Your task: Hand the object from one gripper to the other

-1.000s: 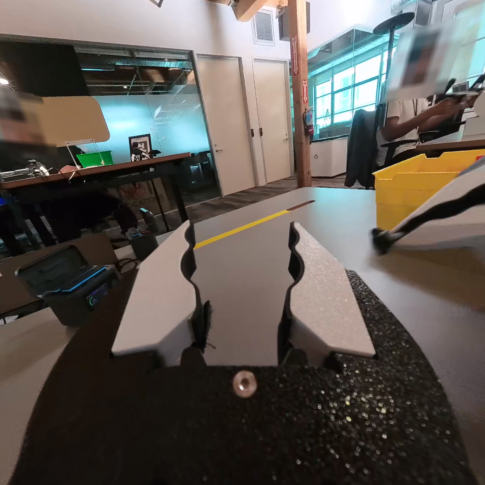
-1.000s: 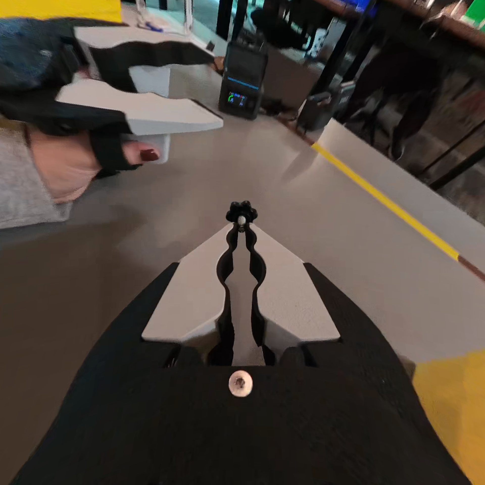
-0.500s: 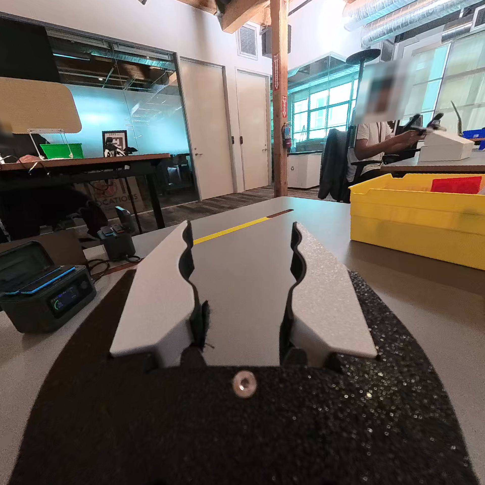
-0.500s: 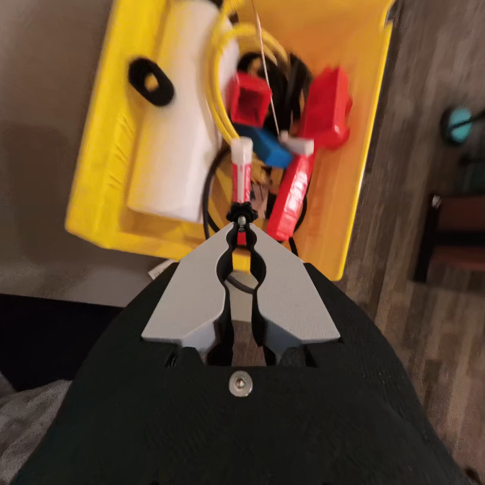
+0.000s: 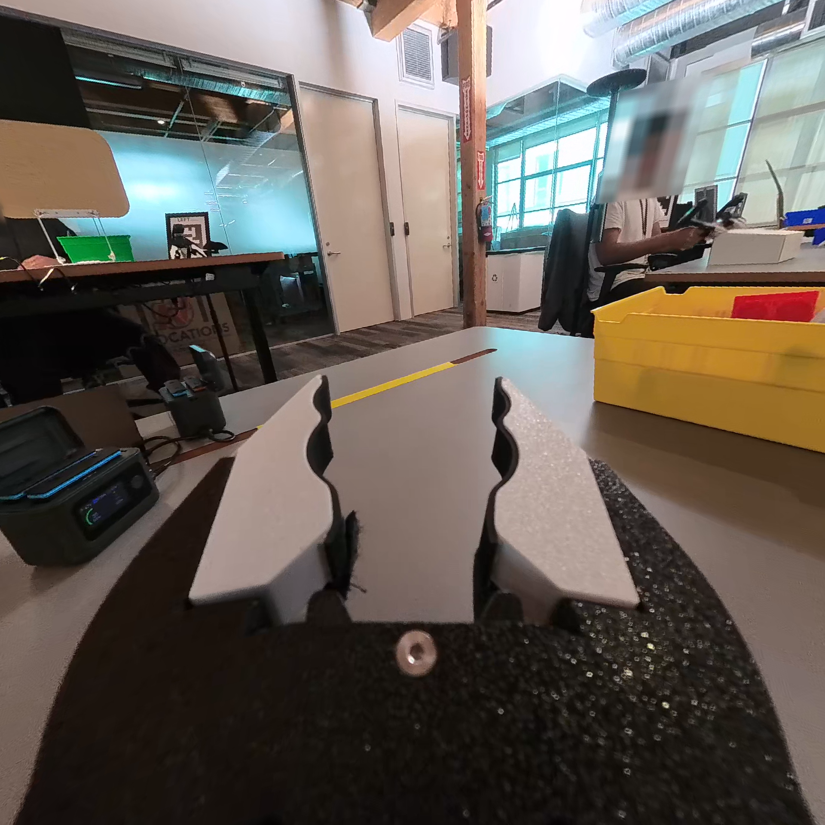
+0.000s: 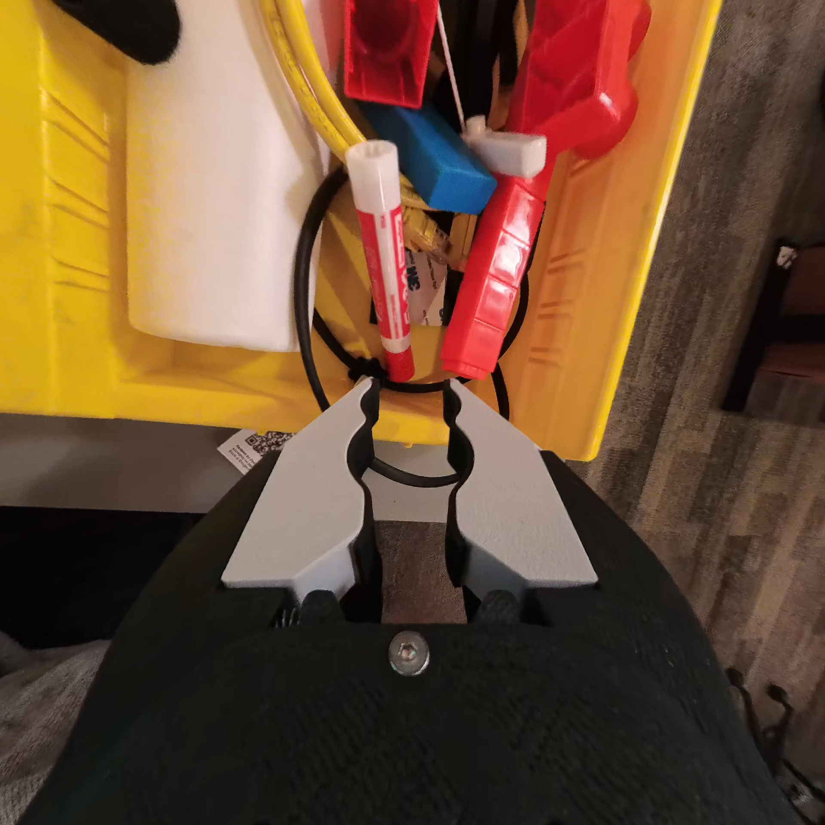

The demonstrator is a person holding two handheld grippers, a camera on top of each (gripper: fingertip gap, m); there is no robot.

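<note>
My right gripper [image 6: 410, 386] is open and points down over the near end of a yellow bin [image 6: 58, 223]. A small black knob [image 6: 365, 371] sits just off its left fingertip, beside the tip of a red marker [image 6: 384, 250]; I cannot tell whether it touches the finger. My left gripper [image 5: 410, 381] is open and empty, low over the grey table [image 5: 535, 357]. The yellow bin also shows in the left wrist view [image 5: 705, 357], to the right of the left gripper.
The bin holds a white block [image 6: 210, 201], a yellow cable [image 6: 312, 89], a blue block [image 6: 433, 165], red plastic parts [image 6: 527, 223] and a black cable loop [image 6: 306, 268]. A dark charger case [image 5: 76, 500] stands left. A person [image 5: 625, 250] sits at a far desk. About 45 cm separates my left fingertips from my right.
My right gripper swung from the table to above the bin, came closer to it, and opened; the black knob it pinched is now off its tips. My left gripper stayed open and turned slightly.
</note>
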